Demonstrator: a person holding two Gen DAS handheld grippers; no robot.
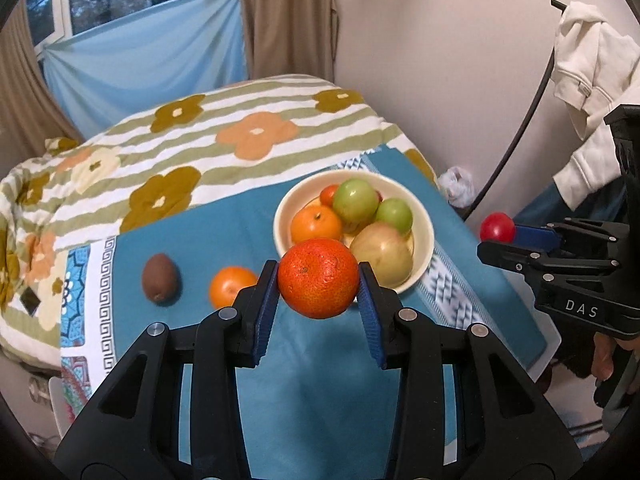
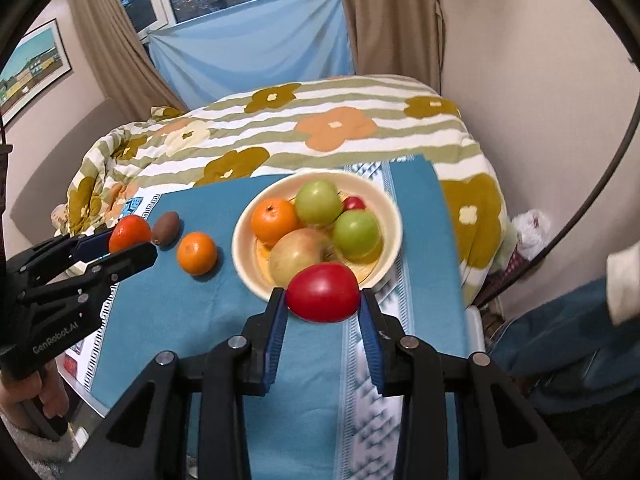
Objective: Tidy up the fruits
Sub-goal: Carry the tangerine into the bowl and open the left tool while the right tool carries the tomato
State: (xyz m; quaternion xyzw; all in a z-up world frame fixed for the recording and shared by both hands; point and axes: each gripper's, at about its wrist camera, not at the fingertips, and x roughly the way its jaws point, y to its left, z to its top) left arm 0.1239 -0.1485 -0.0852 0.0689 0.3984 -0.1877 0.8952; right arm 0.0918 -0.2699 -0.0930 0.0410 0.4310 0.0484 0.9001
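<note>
Bowl (image 1: 424, 216) of apples and oranges, left tool (image 1: 318, 292) pinching tangerine (image 1: 318, 278), right tool (image 2: 323, 308) pinching tomato (image 2: 323, 292)

Left gripper (image 1: 318, 280): black plastic linkage body, silver round pivot pins, two fingers (image 1: 264, 304) faced with ribbed blue pads. The side housing carries white "GenRobot.AI" lettering, visible in the right wrist view. Right gripper (image 2: 323, 300): identical black construction, blue ribbed pads, silver pins; the housing carries white "DAS" lettering.
</note>
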